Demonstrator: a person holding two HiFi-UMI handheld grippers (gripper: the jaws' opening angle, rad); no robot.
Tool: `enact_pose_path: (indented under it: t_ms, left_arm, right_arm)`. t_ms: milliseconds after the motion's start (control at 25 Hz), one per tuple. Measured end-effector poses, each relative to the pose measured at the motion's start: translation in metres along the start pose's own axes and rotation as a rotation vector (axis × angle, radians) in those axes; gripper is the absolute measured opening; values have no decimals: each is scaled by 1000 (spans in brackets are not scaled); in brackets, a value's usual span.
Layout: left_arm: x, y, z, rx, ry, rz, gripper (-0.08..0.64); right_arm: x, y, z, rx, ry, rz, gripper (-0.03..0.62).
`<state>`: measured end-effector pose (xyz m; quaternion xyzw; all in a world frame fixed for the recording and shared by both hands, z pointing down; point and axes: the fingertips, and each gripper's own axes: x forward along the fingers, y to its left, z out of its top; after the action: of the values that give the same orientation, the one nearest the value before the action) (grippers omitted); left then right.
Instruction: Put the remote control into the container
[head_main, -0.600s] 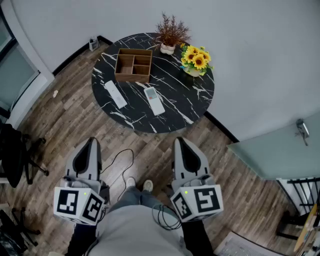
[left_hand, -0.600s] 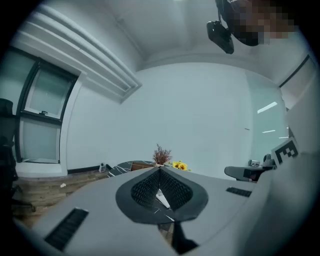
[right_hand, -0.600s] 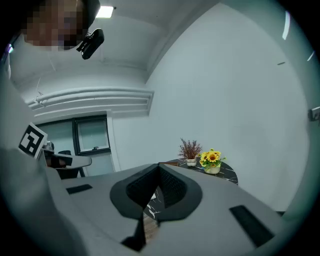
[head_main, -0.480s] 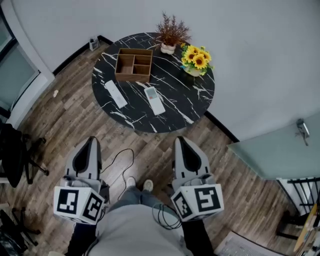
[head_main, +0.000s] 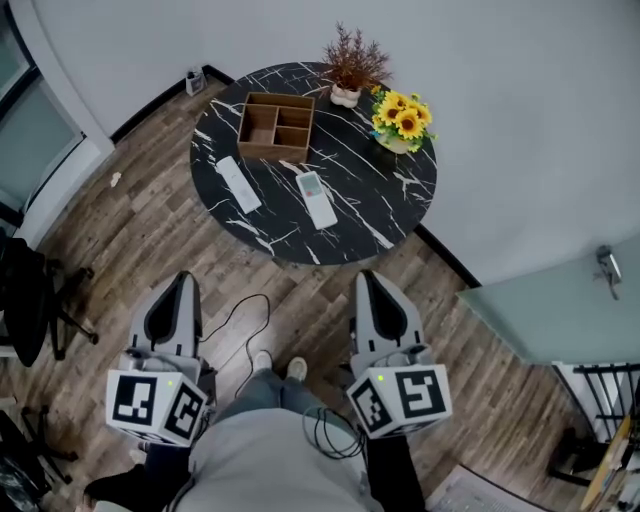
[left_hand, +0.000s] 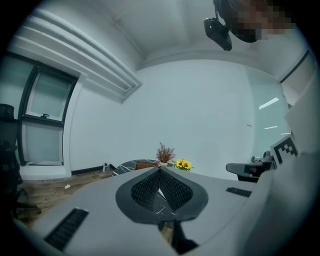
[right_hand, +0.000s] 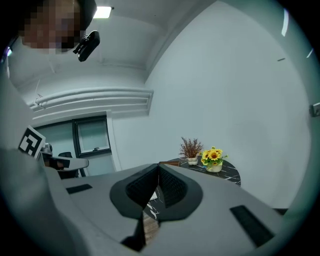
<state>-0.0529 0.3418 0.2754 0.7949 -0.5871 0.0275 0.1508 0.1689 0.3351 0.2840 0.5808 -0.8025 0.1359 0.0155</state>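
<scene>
Barely any change. Head view: table (head_main: 400, 215) has drifted slightly up-right in frame. Left remote (head_main: 238, 184) and right remote (head_main: 318, 200) lie on it near the container (head_main: 277, 127), well clear of both grippers. Left gripper view: left gripper (left_hand: 160, 172) jaws closed, empty. Right gripper view: right gripper (right_hand: 159, 167) likewise. Approach is only starting, I'd say.

Glossy black marble-look table (head_main: 385, 212); wooden container (head_main: 272, 155); wood-plank floor (head_main: 140, 240).

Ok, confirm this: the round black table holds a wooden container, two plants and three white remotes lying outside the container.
Wrong count: two white remotes, not three. The head view shows a slim remote and a wider remote on the round black table, outside the wooden container; the rest stands.
</scene>
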Motion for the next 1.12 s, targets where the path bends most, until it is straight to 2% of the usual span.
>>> enact_pose_path:
  t_ms: [160, 320, 400, 600, 800, 1120]
  left_arm:
    - [-4, 23, -2, -14, 6, 32, 9]
    - [-9, 51, -4, -14, 10, 62, 9]
    - [-7, 67, -4, -21, 11, 72, 9]
    - [12, 74, -10, -77, 12, 46, 9]
    - [49, 79, -7, -80, 13, 52, 9]
    - [141, 79, 13, -81, 9, 98, 9]
  right_arm:
    - [10, 2, -2, 62, -2, 39, 6]
    - [24, -1, -8, 27, 13, -7, 8]
    - [31, -3, -11, 40, 7, -34, 11]
    - [59, -15, -17, 90, 25, -51, 90]
    - [100, -32, -22, 68, 67, -43, 133]
    - [195, -77, -27, 52, 171, 11, 170]
